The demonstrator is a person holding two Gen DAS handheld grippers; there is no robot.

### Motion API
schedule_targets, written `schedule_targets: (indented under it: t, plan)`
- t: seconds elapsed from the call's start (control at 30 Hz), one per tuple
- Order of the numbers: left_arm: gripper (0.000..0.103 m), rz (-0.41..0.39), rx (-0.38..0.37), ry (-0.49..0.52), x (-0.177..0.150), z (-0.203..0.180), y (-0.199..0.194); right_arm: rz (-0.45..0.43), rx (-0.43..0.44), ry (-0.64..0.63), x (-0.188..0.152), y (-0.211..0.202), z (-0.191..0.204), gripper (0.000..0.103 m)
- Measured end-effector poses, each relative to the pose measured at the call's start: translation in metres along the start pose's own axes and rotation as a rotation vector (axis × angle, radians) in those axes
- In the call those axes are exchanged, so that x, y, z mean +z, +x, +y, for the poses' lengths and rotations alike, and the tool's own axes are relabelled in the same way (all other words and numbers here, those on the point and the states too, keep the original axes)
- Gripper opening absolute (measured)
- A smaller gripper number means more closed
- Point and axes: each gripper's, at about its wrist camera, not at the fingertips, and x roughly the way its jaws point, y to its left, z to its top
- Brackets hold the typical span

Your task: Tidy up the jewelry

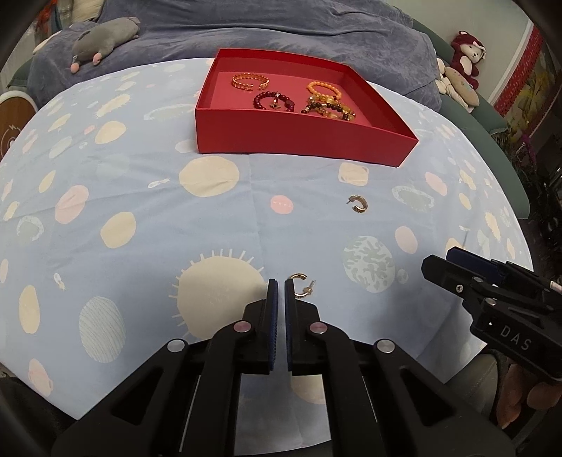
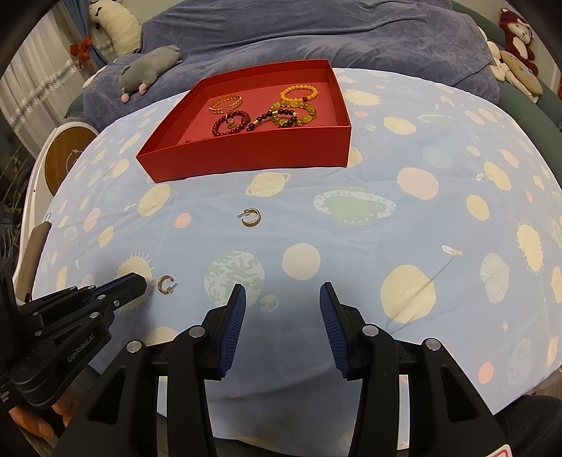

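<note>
Two gold hoop earrings lie on the planet-print cloth. The near earring (image 1: 301, 285) (image 2: 165, 284) rests just right of my left gripper (image 1: 280, 286) (image 2: 138, 283), whose jaws are shut with nothing between them; the earring sits beside the right fingertip, not in the grip. The other earring (image 1: 359, 204) (image 2: 251, 217) lies farther out, toward the red box (image 1: 305, 144) (image 2: 246, 154). Several bracelets lie in the box: a gold chain (image 1: 250, 81), a dark red beaded one (image 1: 270, 101), orange and amber ones (image 1: 325, 92). My right gripper (image 2: 282, 291) (image 1: 442, 262) hovers open and empty over the cloth.
A blue blanket (image 1: 281, 31) is bunched behind the box, with a grey plush toy (image 1: 105, 38) on it at the left. More plush toys (image 1: 465, 56) sit at the far right. A round wooden-faced object (image 2: 65, 154) stands off the left edge.
</note>
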Motion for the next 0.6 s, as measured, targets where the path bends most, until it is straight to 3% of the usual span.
schedule_targets:
  t: [0.07, 0.1, 0.3, 0.43, 0.6]
  plan:
    - [0.033, 0.003, -0.001, -0.004, 0.000, -0.003, 0.001, 0.000, -0.001, 0.001, 0.000, 0.000, 0.000, 0.043]
    - [0.036, -0.004, 0.006, 0.000, -0.001, -0.004, 0.002, 0.001, -0.002, 0.003, 0.000, 0.000, -0.001, 0.043]
    - [0.033, 0.008, 0.010, 0.020, 0.001, -0.012, 0.015, 0.006, -0.003, 0.010, -0.001, 0.002, -0.004, 0.043]
    - [0.017, 0.002, 0.017, 0.044, 0.001, -0.015, 0.020, 0.007, -0.004, 0.012, -0.001, 0.004, -0.006, 0.043]
    - [0.017, -0.003, 0.014, 0.044, 0.002, -0.014, 0.020, 0.011, -0.002, 0.017, 0.000, 0.007, -0.007, 0.043]
